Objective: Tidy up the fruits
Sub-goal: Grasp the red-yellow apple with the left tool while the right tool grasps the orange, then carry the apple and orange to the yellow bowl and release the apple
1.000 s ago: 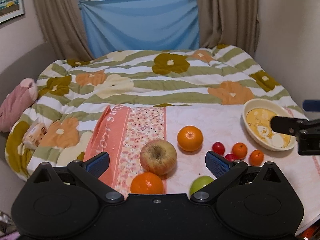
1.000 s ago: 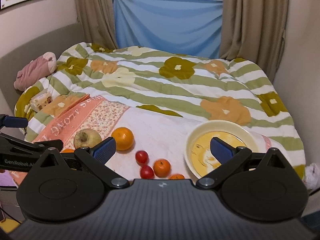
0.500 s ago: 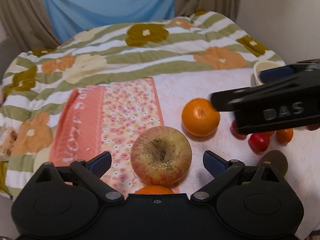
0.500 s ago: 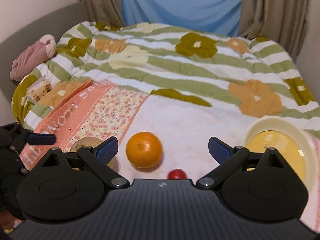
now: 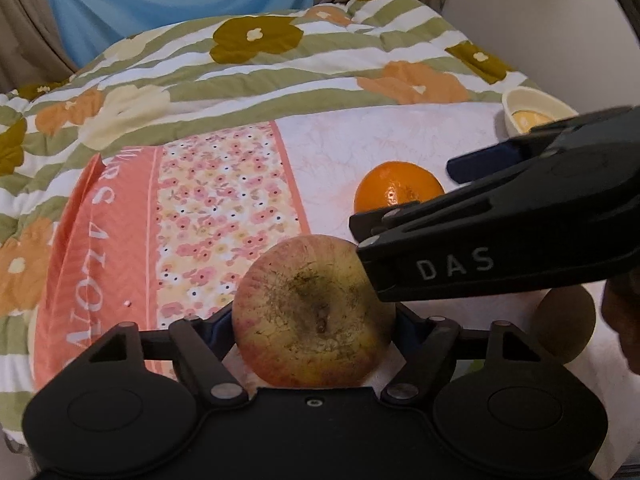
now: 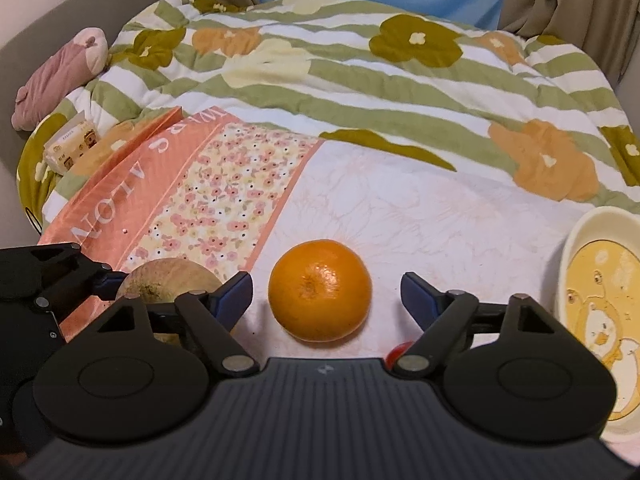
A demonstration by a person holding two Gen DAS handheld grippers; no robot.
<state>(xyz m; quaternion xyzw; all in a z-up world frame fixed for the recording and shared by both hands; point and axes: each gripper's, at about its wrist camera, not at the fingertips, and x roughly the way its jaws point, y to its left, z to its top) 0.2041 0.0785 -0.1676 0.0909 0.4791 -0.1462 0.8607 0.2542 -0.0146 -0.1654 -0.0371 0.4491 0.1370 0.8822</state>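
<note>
White "DAS" marks the right gripper (image 5: pixel 400 208); its jaws closing round the orange (image 6: pixel 319 290).

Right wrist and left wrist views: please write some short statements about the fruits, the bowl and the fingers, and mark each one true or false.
1. The orange lies between the right gripper's fingers, untouched. True: gaps show on both sides, though the fingers have just been closing.
2. The apple is in the bowl. False: it rests on the cloth, between the left gripper's fingers, which have just been closing.
3. The bowl holds an orange. False: no fruit shows inside it.
4. In the right wrist view, the apple is left of the orange. True.
</note>
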